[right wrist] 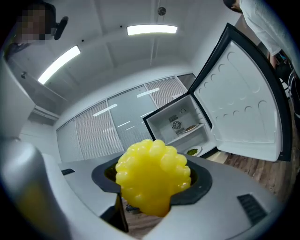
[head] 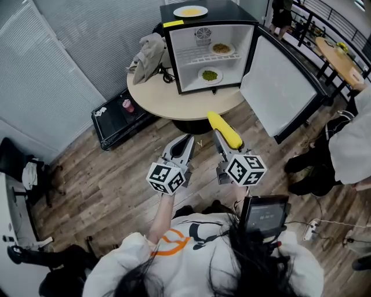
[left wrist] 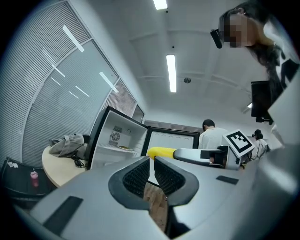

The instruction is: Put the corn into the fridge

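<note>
Corn sits clamped in the right gripper. Its jaws stand wide around the cob's thick end, and its long axis runs from about 5 o'clock at the jaws to 11 o'clock at its free tip in the head view, so it points toward the fridge. At the far left a black crate with a pink bottle lies on the wooden floor, well clear of the path. A grey bag is slumped on the round table, just beside the fridge's left wall. The left gripper hangs beside the right one, its jaws drawn together on nothing. It is about as near the fridge but plays no part in the carry. The open fridge lies at roughly 12 o'clock from the corn, past the table's near edge. A plate of green food takes up the middle of its floor, another plate sits on the right of the shelf, and a third rests on top. The left part of the shelf looks like the freest spot. The door is swung out at 2 o'clock, close to the right gripper's line, so the approach probably has to keep left of its edge.
</note>
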